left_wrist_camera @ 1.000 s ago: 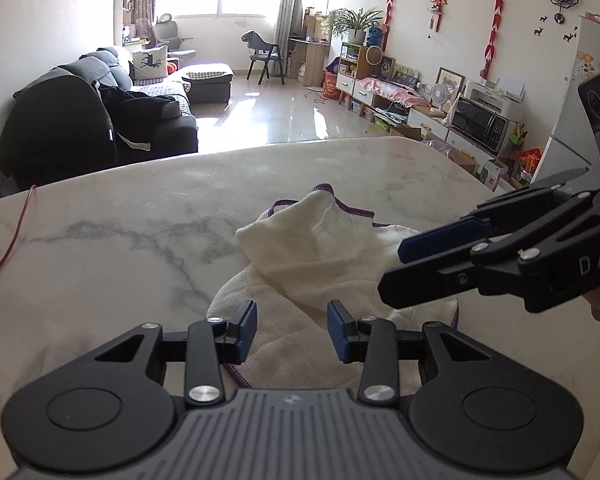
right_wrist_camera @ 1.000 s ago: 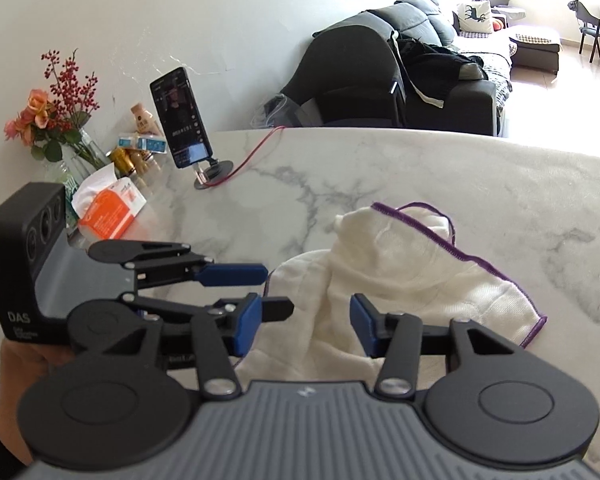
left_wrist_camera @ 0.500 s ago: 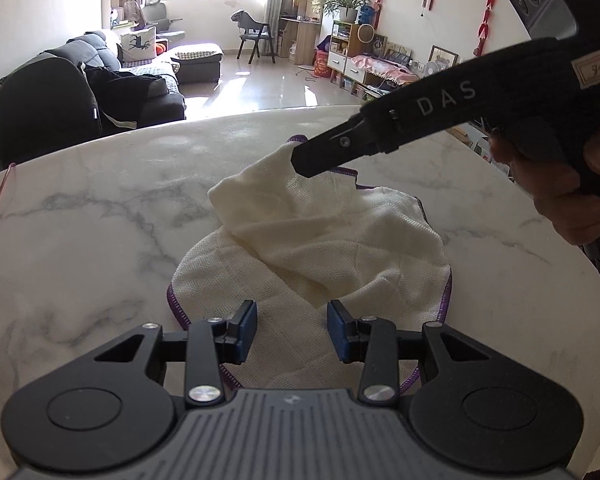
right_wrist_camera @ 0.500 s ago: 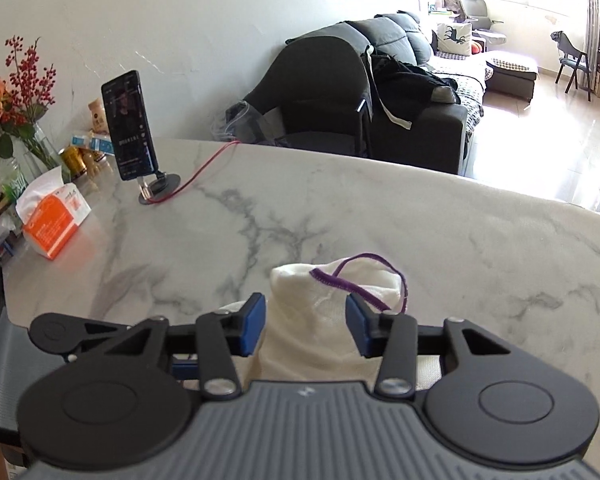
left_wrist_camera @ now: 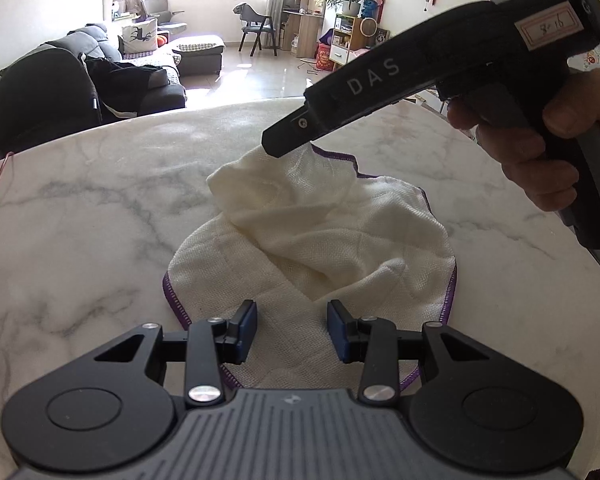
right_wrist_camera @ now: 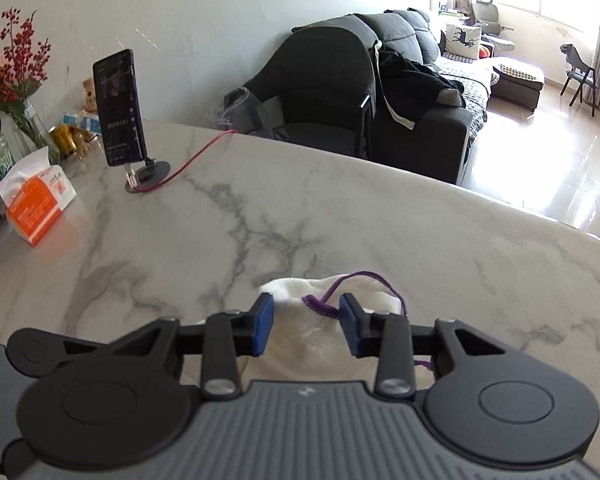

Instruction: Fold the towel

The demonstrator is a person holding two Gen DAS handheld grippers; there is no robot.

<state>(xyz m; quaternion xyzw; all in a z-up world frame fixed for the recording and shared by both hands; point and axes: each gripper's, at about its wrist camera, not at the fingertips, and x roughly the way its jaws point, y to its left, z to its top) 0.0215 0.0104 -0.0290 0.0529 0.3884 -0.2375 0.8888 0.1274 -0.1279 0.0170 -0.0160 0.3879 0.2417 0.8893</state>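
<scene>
- Left gripper [left_wrist_camera: 292, 332]: fingers apart, nothing held, poised over the near hem of the towel [left_wrist_camera: 340, 240].
- Towel: rumpled on the marble table [left_wrist_camera: 80, 220], far part bunched up.
- Right gripper [right_wrist_camera: 306, 328]: fingers apart, straddling the purple-edged far corner. Likely a corner grab; next, close on it squarely.

In the left wrist view the right gripper's [left_wrist_camera: 284, 142] fingertips are hidden behind its own black body where it meets the towel [left_wrist_camera: 320, 232], so whether they pinch the cloth cannot be told there. The towel's near edge is hidden under the left gripper [left_wrist_camera: 291, 330], and in the right wrist view most of the towel lies under the gripper body. The hand [left_wrist_camera: 548, 136] is cut off by the right edge.
</scene>
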